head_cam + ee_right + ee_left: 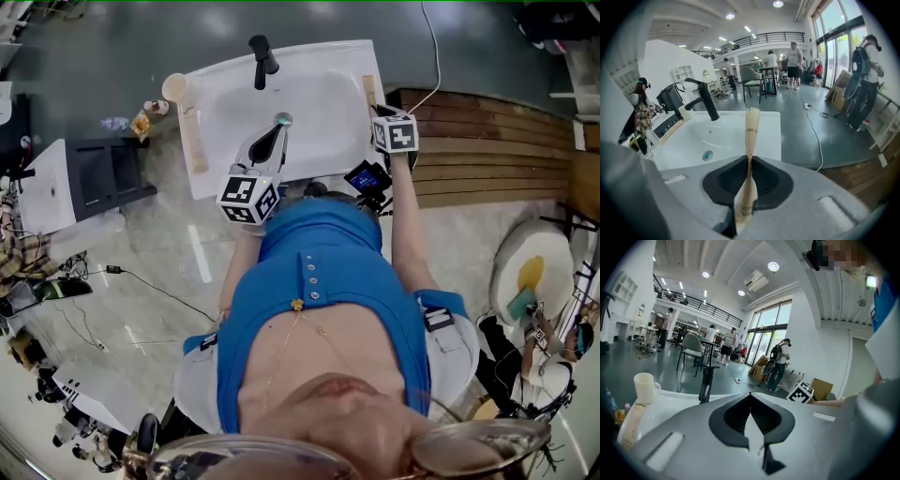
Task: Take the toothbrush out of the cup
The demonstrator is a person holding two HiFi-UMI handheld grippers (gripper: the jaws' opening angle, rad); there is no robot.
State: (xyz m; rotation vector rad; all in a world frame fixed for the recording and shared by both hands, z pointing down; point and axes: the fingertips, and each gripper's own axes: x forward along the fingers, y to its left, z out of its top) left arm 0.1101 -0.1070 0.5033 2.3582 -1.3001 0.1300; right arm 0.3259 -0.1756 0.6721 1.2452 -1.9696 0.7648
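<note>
Right gripper view first: the right gripper (pixel 749 161) is clamped on the toothbrush (pixel 751 129), a flat beige stick with dark lettering. It is pinched low on its length, so most of it juts forward past the jaw tips. It points out along the right edge of the white sink (pixel 765 123), with the black faucet (pixel 706 99) at the back edge and the drain (pixel 708 155) down in the basin to the left.

And the cup (pixel 174 87)? It's way off at the sink's far left corner, well apart from the brush. So the toothbrush is out of it already and in the pads. Whether its far tip touches the rim, I cannot tell.

Over to the left gripper (pixel 750 397): jaws pressed together with nothing between them, parked over the basin's near edge and taking no part in the grip.

My read is that the extraction itself is done and this is the carry-away. The next call is a place to land, and the flat right-hand rim looks the obvious spot. That means bringing the brush down level so it lies along the rim rather than tipping into the basin, and only then letting the jaws part.
</note>
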